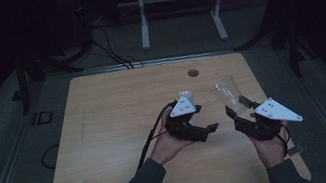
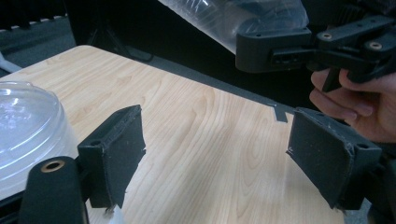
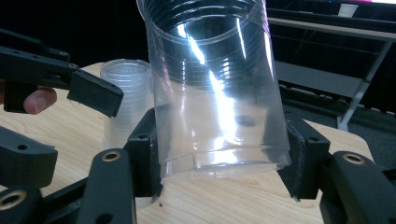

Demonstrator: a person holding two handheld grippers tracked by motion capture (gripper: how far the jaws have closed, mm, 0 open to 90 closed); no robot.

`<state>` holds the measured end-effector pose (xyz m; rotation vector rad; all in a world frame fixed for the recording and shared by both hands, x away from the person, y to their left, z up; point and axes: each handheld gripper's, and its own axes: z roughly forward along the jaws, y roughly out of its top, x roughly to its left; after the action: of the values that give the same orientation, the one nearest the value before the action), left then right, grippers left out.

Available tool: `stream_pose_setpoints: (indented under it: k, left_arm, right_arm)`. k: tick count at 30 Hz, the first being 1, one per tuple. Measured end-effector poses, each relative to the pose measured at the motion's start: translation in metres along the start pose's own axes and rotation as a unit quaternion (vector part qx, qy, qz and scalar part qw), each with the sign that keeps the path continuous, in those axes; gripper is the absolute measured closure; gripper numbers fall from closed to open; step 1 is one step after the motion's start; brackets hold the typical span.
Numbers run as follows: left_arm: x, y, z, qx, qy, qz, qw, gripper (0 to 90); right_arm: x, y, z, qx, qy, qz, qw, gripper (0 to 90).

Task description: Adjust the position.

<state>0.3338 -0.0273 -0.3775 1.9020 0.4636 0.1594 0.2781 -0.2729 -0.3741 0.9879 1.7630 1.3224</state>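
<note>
A clear cup stands upright, lifted off the table, clamped near its base by the right gripper. A cup stack stands on the table left of it, just beside the left gripper, whose jaws gape empty.

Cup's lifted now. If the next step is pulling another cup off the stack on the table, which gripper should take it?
Probably the left gripper: its jaws are open and empty, and the stack of cups stands right beside it. The right gripper is clamped on the clear cup.
</note>
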Motion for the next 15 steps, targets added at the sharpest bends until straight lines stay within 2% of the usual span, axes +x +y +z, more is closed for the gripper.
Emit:
stream_pose_setpoints:
  k: [10, 15]
  left_arm:
    - [0.0030, 0.0042, 0.0000, -0.018, -0.021, -0.027, 0.9993, 15.4]
    - [0.0048, 0.0053, 0.0005, -0.029, -0.039, -0.042, 0.9979, 15.8]
  right_arm:
    - [0.0018, -0.0028, -0.0017, -0.007, 0.000, 0.003, 1.0000, 41.7]
    - [0.0036, -0.0045, -0.0024, -0.014, 0.001, 0.004, 0.9999, 41.7]
